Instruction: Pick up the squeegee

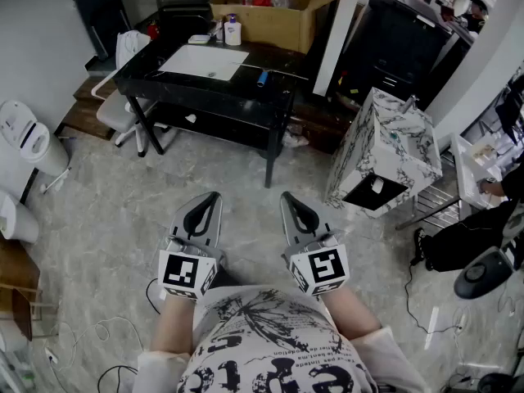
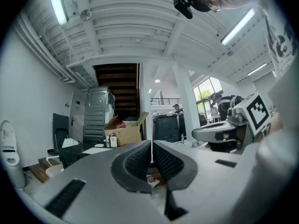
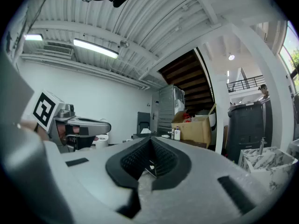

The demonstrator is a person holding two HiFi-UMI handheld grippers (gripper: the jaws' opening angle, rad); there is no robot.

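Note:
No squeegee is plain to see in any view. A small blue item (image 1: 262,78) lies near the front edge of the black table (image 1: 155,79); I cannot tell what it is. My left gripper (image 1: 212,196) and right gripper (image 1: 286,196) are held level side by side, close to the person's body and well short of the table. Both are shut with nothing between the jaws. In the left gripper view the left gripper (image 2: 151,147) has its pads together. The right gripper (image 3: 150,143) is likewise shut in the right gripper view.
On the table lie a white board (image 1: 205,61), a bottle (image 1: 233,31) and a cardboard box (image 1: 274,11). A marbled cabinet (image 1: 385,150) stands tilted at the right, a white chair (image 1: 123,105) at the table's left. Cables (image 1: 106,334) trail over the floor.

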